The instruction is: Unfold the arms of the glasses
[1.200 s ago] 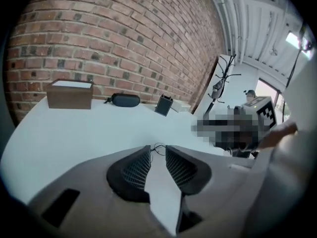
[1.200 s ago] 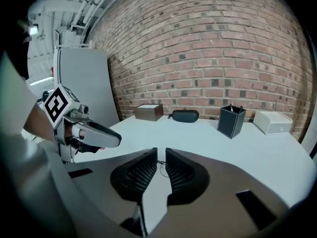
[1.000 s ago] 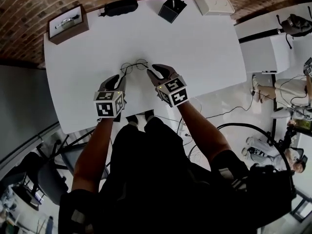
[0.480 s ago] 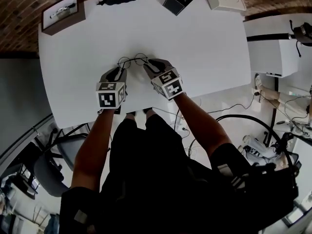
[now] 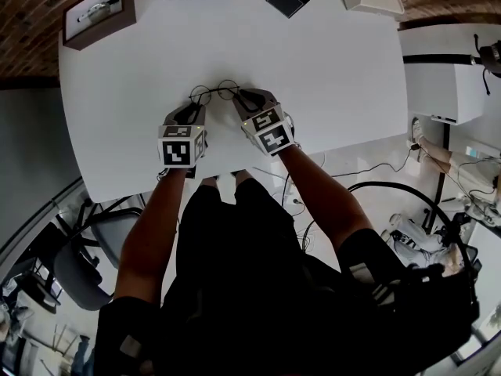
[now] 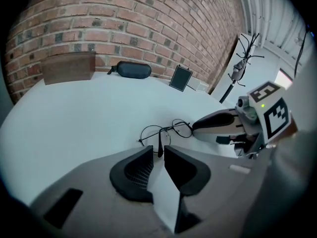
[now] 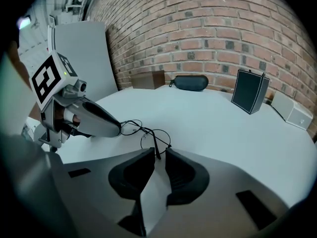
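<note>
The round wire-rimmed glasses (image 5: 215,93) lay on the white table (image 5: 337,69), about mid-width and nearer the table's front edge than its back. Both grippers reached in over that front edge. The left gripper (image 6: 159,151) was closing, with a thin arm tip between its jaws and not yet pinched. The right gripper (image 7: 158,153) stood narrowly apart around an arm tip, not visibly squeezing it.

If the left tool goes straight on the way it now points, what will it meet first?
The glasses: one arm's end sits between the tips of the left tool, whose jaws are closing. Depth is hard to judge.
</note>
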`<action>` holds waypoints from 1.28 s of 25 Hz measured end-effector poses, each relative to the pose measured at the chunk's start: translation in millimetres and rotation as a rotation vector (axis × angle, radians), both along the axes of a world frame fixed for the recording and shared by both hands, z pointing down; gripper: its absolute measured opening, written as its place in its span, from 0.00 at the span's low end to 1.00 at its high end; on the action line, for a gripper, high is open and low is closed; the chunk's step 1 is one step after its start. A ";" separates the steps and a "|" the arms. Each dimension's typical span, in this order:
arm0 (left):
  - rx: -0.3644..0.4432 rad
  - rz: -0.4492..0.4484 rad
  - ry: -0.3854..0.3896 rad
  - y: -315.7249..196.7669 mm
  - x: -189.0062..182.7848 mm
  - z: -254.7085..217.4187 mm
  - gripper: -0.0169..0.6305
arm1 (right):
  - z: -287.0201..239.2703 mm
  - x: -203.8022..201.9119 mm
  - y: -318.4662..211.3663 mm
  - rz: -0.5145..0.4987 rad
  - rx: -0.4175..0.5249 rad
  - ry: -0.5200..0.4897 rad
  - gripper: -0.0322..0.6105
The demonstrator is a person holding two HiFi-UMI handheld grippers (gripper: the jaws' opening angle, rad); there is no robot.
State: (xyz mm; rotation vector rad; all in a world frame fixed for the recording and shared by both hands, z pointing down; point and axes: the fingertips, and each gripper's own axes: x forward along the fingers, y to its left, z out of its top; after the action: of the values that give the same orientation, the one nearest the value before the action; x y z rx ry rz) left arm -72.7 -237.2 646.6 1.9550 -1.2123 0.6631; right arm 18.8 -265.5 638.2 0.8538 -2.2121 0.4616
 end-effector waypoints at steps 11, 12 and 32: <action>-0.017 0.011 0.007 3.5 1.9 1.4 0.08 | -2.0 -3.2 4.3 -0.021 0.031 0.007 0.09; -0.016 0.008 0.009 3.6 2.0 0.4 0.08 | -3.8 -3.2 4.5 -0.021 0.033 0.002 0.09; 0.091 0.057 0.043 6.6 15.1 -34.1 0.07 | -61.0 -24.0 14.2 -0.094 0.143 -0.135 0.08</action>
State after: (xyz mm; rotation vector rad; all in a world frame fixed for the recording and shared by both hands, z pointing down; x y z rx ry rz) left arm -57.6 -230.6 612.5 2.0752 -1.1835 0.6005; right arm -5.2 -251.2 577.2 0.8080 -2.4218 0.3278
